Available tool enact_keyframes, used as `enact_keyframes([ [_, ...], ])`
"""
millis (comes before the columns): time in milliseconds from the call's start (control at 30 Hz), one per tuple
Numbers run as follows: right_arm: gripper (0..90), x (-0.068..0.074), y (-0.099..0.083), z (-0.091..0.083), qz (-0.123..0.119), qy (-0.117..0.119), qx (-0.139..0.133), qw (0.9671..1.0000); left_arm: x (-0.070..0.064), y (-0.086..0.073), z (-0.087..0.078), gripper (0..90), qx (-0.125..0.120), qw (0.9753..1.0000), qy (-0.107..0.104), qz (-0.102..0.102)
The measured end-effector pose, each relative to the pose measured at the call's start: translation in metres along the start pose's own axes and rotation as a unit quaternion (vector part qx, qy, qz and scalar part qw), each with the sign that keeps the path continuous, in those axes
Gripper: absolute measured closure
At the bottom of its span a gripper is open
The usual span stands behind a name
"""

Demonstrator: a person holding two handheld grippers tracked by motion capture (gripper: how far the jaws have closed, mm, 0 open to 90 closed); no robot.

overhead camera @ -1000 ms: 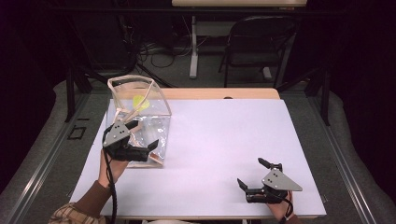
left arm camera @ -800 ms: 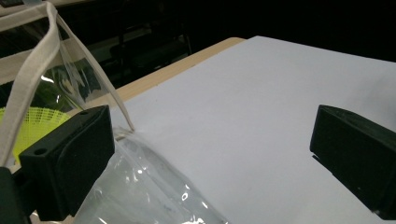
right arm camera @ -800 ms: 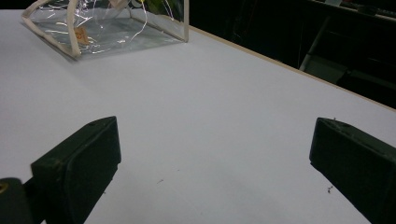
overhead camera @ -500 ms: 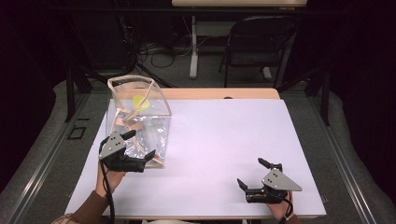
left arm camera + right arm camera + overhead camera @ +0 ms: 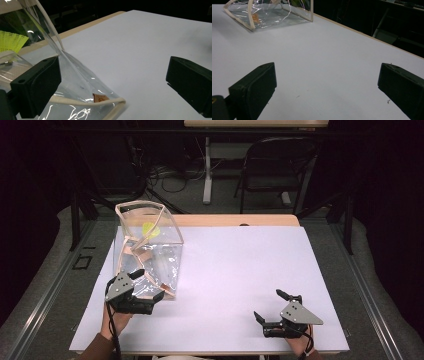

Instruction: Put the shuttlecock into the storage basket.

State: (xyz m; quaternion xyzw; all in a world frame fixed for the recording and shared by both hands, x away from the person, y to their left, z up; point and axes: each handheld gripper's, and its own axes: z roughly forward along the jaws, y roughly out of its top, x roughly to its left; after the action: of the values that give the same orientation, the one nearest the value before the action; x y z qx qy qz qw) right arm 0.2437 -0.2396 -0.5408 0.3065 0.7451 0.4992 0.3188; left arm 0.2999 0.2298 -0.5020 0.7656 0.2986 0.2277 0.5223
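Clear bag (image 5: pixel 148 251) sitting at the table's (image 5: pixel 240 270) left edge, open white surface stretching right.
Left gripper (image 5: pixel 142 292), released, is hovering at the bag's near corner; right gripper (image 5: pixel 267 306) is resting released, well apart.

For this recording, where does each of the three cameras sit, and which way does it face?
High view: above the person's side, looking forward and down on the table; both forearms, left gripper and right gripper show.
Left gripper view: rides the left gripper, open jaws at the clear bag.
Right gripper view: rides the right gripper, open jaws over bare table, bag beyond.
Shared: all three show the clear bag and white tabletop.
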Motion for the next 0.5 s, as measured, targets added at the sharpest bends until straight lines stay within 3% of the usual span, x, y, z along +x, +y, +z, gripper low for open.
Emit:
enact_keyframes([
  [500,1.4,0.0,0.0,0.0,0.0,0.0,0.0,1.0,-0.005,-0.024,-0.004,0.1,-0.004,1.0,0.0,-0.009],
])
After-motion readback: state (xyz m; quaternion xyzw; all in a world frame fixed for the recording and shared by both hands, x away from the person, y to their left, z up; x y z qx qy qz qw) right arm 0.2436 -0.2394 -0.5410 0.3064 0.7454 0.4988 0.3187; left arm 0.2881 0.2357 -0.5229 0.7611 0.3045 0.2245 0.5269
